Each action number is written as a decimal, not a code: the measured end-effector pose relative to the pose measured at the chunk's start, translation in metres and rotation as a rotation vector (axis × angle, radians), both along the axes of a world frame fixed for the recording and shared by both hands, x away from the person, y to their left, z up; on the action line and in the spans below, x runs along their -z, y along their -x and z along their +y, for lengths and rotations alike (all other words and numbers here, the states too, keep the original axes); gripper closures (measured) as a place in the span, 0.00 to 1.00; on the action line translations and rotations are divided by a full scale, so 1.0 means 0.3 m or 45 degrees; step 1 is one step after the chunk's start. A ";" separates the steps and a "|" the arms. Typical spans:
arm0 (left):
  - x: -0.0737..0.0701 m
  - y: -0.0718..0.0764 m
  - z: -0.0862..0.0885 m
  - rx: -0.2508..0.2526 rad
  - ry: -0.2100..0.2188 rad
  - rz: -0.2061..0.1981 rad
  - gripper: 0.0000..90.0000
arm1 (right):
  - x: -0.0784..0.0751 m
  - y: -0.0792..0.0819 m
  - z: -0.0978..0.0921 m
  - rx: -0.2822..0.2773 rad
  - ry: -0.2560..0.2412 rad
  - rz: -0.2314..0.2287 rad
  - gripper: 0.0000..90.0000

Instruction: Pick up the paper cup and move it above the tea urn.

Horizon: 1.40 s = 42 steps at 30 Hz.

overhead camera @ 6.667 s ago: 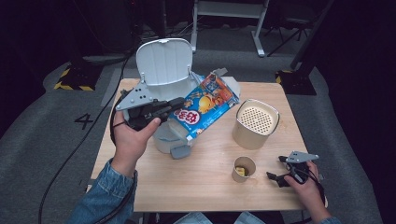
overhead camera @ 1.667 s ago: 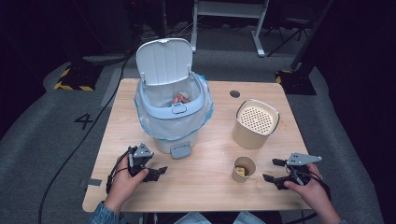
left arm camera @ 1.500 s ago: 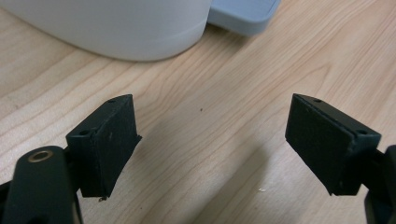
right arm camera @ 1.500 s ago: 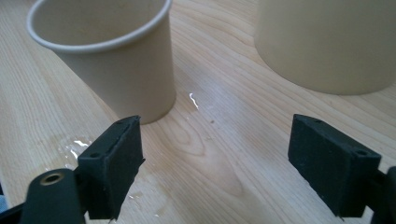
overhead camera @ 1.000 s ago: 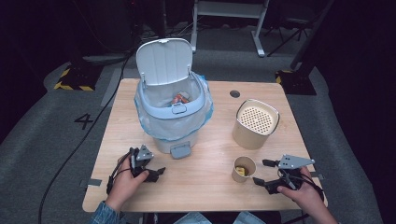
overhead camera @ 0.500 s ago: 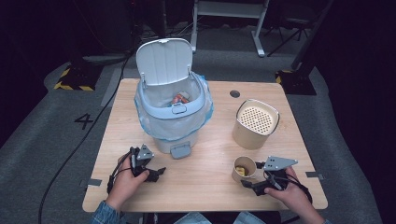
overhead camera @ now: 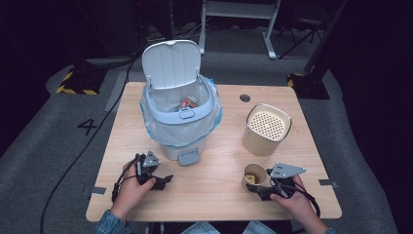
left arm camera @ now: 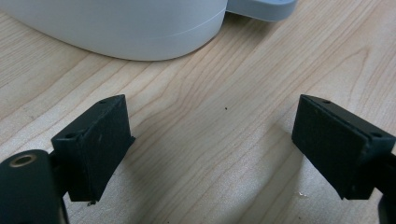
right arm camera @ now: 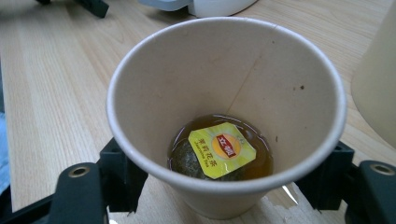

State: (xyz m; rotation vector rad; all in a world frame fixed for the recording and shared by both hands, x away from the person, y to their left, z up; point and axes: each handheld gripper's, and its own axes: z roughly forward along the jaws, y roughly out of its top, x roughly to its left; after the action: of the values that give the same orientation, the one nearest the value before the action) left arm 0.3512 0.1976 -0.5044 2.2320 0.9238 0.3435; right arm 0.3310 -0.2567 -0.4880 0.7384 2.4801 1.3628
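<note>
A paper cup [overhead camera: 253, 175] [right arm camera: 224, 93] stands near the table's front right, with a little brown tea and a tea bag with a yellow tag [right arm camera: 222, 149] in it. My right gripper [overhead camera: 257, 185] [right arm camera: 219, 186] is open, its jaws standing on either side of the cup's lower part. My left gripper [overhead camera: 164, 181] [left arm camera: 212, 149] rests open on the wood at the front left, with nothing between its fingers. It points at the base of a white pedal bin [overhead camera: 180, 131] [left arm camera: 116, 28] with a blue liner, whose lid [overhead camera: 170, 63] stands up.
A beige cylinder with a perforated top [overhead camera: 267, 129] [right arm camera: 378, 79] stands just behind the cup. The bin's pedal [overhead camera: 189, 157] [left arm camera: 261, 5] juts toward me. Some rubbish [overhead camera: 186, 103] lies inside the bin. A cable hole [overhead camera: 245, 97] marks the far table.
My right gripper has slid left from the table's right edge until its jaws straddle the paper cup. The left gripper has stayed put since setting down after the snack bag went into the bin.
</note>
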 end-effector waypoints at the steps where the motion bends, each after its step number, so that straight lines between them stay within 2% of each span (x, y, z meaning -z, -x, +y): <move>1: 0.000 0.000 0.000 -0.003 0.005 0.004 0.13 | -0.005 0.001 0.000 -0.017 -0.003 -0.011 0.33; 8: 0.000 0.000 -0.001 -0.004 0.002 0.001 0.13 | -0.036 0.001 -0.019 -0.026 -0.015 -0.014 0.33; 12: 0.000 0.000 -0.001 -0.005 0.002 0.002 0.13 | -0.079 -0.010 -0.039 -0.017 -0.013 -0.009 0.33; 13: 0.000 0.000 -0.001 -0.004 0.002 0.002 0.13 | -0.104 -0.015 -0.050 -0.012 -0.012 -0.017 0.33; 25: 0.000 -0.002 0.000 -0.003 0.006 0.007 0.13 | -0.215 -0.044 -0.108 0.039 -0.012 -0.026 0.33; 42: 0.001 -0.009 -0.004 0.007 0.005 0.009 0.11 | -0.335 -0.101 -0.150 0.079 -0.056 -0.031 0.33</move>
State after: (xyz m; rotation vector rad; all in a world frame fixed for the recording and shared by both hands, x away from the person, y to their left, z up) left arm 0.3540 0.1964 -0.5048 2.2327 0.9210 0.3314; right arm 0.3612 -0.3017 -0.3874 0.7963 2.3950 1.3999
